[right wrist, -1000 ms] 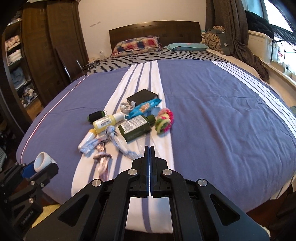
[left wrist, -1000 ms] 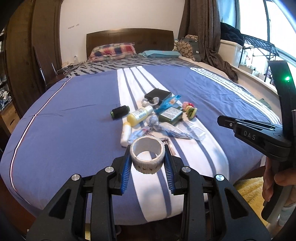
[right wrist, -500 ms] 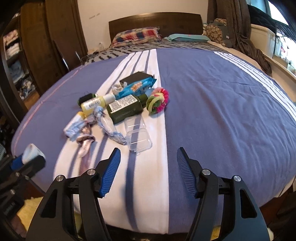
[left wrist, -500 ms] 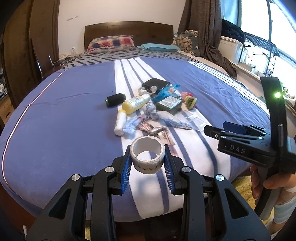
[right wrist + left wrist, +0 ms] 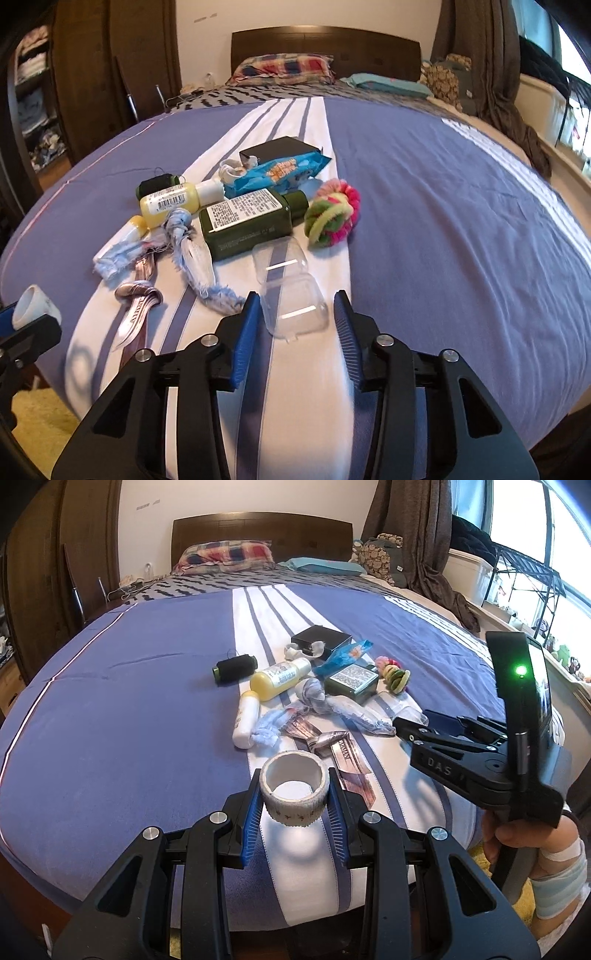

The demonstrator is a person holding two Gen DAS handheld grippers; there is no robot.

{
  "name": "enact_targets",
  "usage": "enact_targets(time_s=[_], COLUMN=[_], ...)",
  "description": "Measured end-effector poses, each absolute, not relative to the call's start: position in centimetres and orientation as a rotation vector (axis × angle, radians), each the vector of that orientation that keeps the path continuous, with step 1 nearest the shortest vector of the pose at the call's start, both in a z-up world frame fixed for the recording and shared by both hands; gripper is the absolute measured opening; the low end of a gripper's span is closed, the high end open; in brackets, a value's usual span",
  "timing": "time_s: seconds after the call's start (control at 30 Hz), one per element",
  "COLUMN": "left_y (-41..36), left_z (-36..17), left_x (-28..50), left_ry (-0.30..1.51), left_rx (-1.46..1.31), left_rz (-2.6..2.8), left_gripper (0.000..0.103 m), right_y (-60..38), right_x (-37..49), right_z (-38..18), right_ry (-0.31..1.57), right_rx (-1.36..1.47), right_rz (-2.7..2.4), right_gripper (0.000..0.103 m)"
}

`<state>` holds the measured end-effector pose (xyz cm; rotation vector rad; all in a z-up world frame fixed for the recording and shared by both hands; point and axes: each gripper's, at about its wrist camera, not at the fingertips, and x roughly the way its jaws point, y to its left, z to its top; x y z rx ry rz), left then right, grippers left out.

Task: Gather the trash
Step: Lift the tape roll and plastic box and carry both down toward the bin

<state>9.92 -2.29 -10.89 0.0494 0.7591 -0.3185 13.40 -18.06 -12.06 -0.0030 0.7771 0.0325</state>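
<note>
We look out from behind each pair of jaws, both views low at the foot of the bed (image 5: pixel 110 709) and facing its headboard (image 5: pixel 325 42). Our left view sits further back, the clutter well ahead of its jaws, with the right gripper (image 5: pixel 417 727) at its right edge. Our right view is nearer, a clear plastic case (image 5: pixel 291 295) just ahead of its jaws, the left gripper (image 5: pixel 22 321) at its lower left. We share the clutter and the pillows.
</note>
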Motion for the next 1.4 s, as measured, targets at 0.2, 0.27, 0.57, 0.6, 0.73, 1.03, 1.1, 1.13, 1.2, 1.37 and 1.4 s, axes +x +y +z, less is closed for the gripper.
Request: enact_targets(time_s=[0.2, 0.27, 0.57, 0.6, 0.73, 1.03, 1.1, 1.13, 1.2, 1.37, 1.4], left_y=[-2.3, -2.2, -2.7, -2.8, -2.7, -2.7, -2.8, -2.8, -2.8, -3.0, -3.1], left_z=[-10.7, -10.5, -9.3, -9.1, -8.9, -9.5, -10.0, -10.5, -11.2, -14.1, -14.7], left_x=[9.2, 8.7, 5.0, 4.5, 2.8, -0.8, -1.6, -2.0, -2.5, -3.4, -3.4], left_ry=[0.758, 0.754, 0.723, 0.719, 0.709, 0.713, 0.724, 0.733, 0.750, 0.824, 0.839], left_rx=[0.046, 0.040, 0.054, 0.055, 0.055, 0.056, 0.065, 0.069, 0.073, 0.077, 0.078], left_rz=[-0.323, -0.326, -0.348, -0.351, -0.360, -0.368, -0.371, -0.374, -0.378, -0.388, -0.390], left_gripper=[0.031, 0.031, 0.031, 0.031, 0.031, 0.031, 0.031, 0.031, 0.031, 0.031, 0.031], right_y=[-18.8, -19.2, -20.1, -20.1, -19.9, -19.4, -19.1, -18.9, -18.3, -17.5, -17.5], right_x=[12.4, 11.4, 5.0, 4.1, 1.6, -2.8, -3.4, -3.7, -4.3, -5.1, -5.2], right_z=[-11.7, -11.3, -8.2, -7.7, -6.7, -6.3, -6.7, -6.9, -7.6, -10.2, -10.9], right_ry=[0.793, 0.799, 0.737, 0.726, 0.704, 0.710, 0.723, 0.731, 0.751, 0.837, 0.858], right_rx=[0.037, 0.052, 0.067, 0.066, 0.064, 0.076, 0.075, 0.072, 0.058, 0.063, 0.067], right_rz=[0.058, 0.060, 0.048, 0.053, 0.062, 0.085, 0.102, 0.109, 0.123, 0.161, 0.166], right_gripper=[0.037, 0.037, 0.037, 0.037, 0.037, 0.037, 0.037, 0.037, 0.037, 0.037, 0.037])
